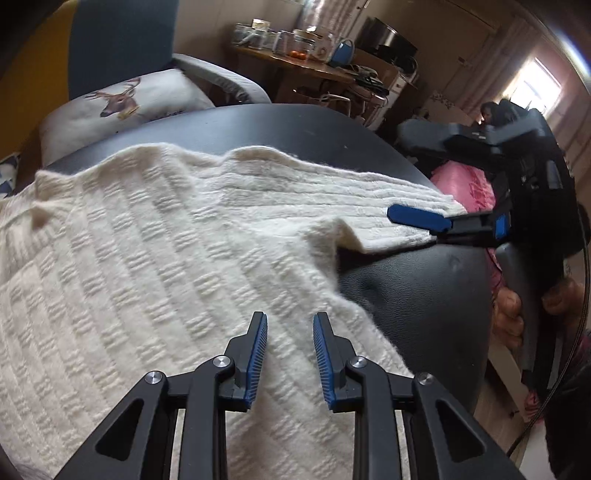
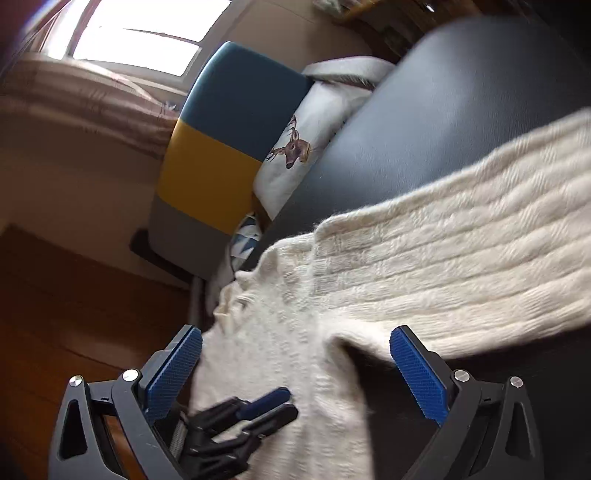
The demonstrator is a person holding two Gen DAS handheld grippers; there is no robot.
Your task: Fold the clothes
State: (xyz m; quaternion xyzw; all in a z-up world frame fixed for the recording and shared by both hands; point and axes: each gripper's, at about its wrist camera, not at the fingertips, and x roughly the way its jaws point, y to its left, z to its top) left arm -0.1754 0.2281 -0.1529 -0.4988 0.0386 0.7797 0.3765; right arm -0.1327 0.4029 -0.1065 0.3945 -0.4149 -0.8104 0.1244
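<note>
Right tongs (image 2: 295, 373) gape empty beside sleeve (image 1: 388, 225); left tongs (image 1: 290, 354) part-open, empty, over sweater (image 1: 147, 258): pinch the sleeve's edge squarely

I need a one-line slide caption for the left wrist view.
Left tongs, open, hover over a cream knitted sweater on a black table; right tongs reach its sleeve.

Beyond my hand-held gripper: deer-print cushion (image 1: 122, 101) behind dark table (image 1: 288, 125). Teal-and-yellow chair back (image 2: 225, 147) beside cushion. Farther off, wooden sideboard (image 1: 314, 70) crowded with jars, blue pot (image 1: 341, 50). Bright window (image 2: 140, 29) above chair. Wooden floor (image 2: 55, 295) below.
</note>
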